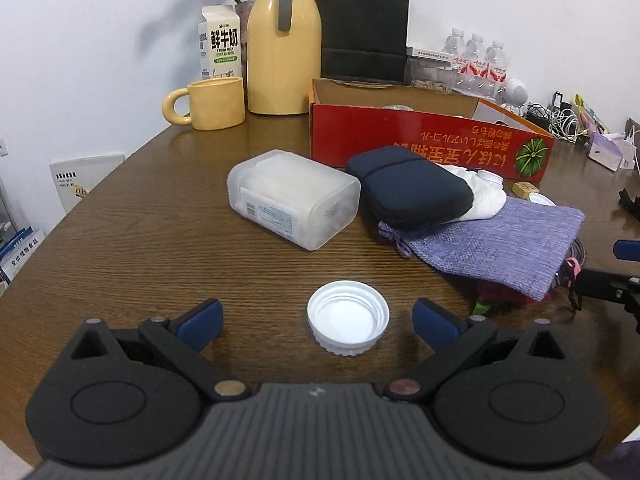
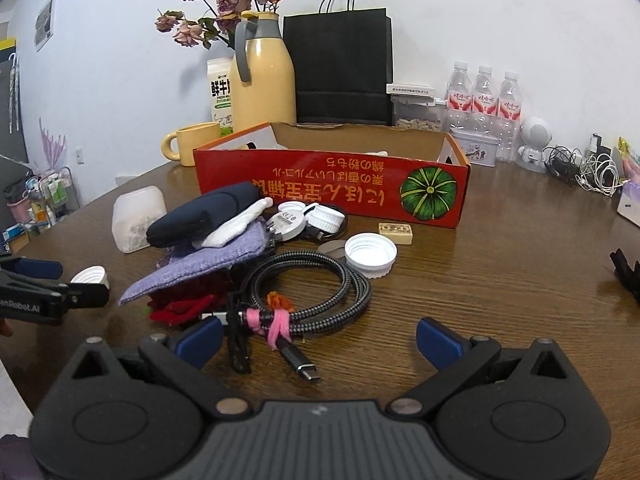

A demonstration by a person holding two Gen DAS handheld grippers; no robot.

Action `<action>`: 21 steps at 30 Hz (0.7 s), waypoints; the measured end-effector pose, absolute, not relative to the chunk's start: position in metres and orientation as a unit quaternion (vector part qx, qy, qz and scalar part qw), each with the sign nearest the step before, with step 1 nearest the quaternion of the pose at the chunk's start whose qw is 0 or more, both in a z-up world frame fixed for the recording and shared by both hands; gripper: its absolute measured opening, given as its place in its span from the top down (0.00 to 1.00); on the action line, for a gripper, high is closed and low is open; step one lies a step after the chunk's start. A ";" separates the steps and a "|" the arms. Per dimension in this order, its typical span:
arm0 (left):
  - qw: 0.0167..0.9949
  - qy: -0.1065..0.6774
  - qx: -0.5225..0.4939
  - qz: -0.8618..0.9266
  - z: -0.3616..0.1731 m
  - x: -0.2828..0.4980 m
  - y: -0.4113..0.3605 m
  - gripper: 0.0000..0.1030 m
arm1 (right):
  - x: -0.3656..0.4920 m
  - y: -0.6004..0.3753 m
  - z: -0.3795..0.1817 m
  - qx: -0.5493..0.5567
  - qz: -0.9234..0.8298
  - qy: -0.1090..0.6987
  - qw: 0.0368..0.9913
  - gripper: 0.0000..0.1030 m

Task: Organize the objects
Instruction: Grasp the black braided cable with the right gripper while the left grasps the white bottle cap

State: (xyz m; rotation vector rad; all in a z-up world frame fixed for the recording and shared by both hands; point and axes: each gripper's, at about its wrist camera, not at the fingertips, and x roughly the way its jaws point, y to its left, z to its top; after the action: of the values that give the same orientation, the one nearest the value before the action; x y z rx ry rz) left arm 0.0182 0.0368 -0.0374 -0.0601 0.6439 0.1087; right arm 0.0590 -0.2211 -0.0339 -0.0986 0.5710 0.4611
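- My left gripper (image 1: 318, 322) is spread wide, its blue pads on either side of a white cap (image 1: 348, 317) that lies open side up on the table (image 1: 140, 248); neither pad touches it.
- My right gripper (image 2: 320, 340) is also spread and holds nothing. A coiled braided cable (image 2: 320, 292), tied with a pink band (image 2: 276, 322), lies just ahead of it, the plug end reaching between the fingers.
- Behind the cable is a second white cap (image 2: 370, 255), open side up, and beside it a small tan block (image 2: 395, 233).
- The pile to the left holds a purple pouch (image 1: 500, 246) over something red (image 2: 184, 308), with a white cloth (image 1: 486, 196) and a dark blue case (image 1: 408, 190) on top.
- A frosted plastic box (image 1: 292, 198) lies on its side, just left of the case.
- The red carton (image 2: 332, 188), open at the top, stands behind the pile, with a round white charger (image 2: 286, 224) and another white lid (image 2: 326, 218) near its front.
- At the back stand a yellow mug (image 1: 212, 102), yellow flask (image 1: 282, 48), milk carton (image 1: 220, 44), black bag (image 1: 360, 24) and 3 water bottles (image 2: 482, 96).
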 end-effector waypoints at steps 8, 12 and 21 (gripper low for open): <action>0.953 0.298 -0.023 0.051 -0.035 0.016 0.035 0.60 | 0.070 -0.214 -0.032 -0.055 0.233 0.278 0.930 0.00; 0.953 0.295 -0.030 0.054 -0.035 0.017 0.038 0.60 | 0.079 -0.207 -0.031 -0.062 0.238 0.280 0.928 0.00; 0.953 0.295 -0.035 0.061 -0.035 0.020 0.041 0.60 | 0.101 -0.193 -0.040 -0.089 0.235 0.312 0.916 0.00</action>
State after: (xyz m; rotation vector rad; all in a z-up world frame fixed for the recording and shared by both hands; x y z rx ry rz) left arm 0.0199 0.0412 -0.0354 -0.0706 0.5988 0.1248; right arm 0.1008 -0.1927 -0.0396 -0.1831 0.6430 0.4842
